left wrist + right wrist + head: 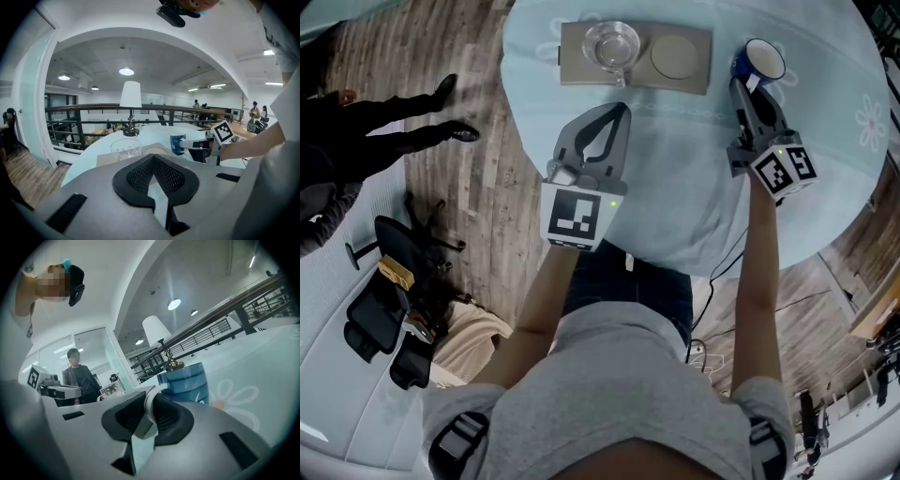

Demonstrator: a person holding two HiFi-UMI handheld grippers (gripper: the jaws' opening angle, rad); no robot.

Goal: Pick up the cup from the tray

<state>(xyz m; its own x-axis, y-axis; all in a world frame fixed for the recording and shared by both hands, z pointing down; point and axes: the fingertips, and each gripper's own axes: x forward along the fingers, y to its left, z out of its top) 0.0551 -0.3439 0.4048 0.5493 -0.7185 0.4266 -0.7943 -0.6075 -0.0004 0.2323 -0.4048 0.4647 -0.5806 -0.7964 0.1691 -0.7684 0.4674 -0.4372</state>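
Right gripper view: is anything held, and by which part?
Yes: the blue mug, by its white handle, pinched between the fingers of the right gripper. The left gripper is shut on nothing.

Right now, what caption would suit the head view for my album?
Right gripper grips a blue mug by its handle beside the tray; left gripper shut, empty.

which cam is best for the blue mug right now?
Right gripper view: the blue mug is close up, its white handle pinched in the right claw. Head view shows it from above, right of the tray, handle mostly under the claw. Left gripper view shows it small and far, side-on.
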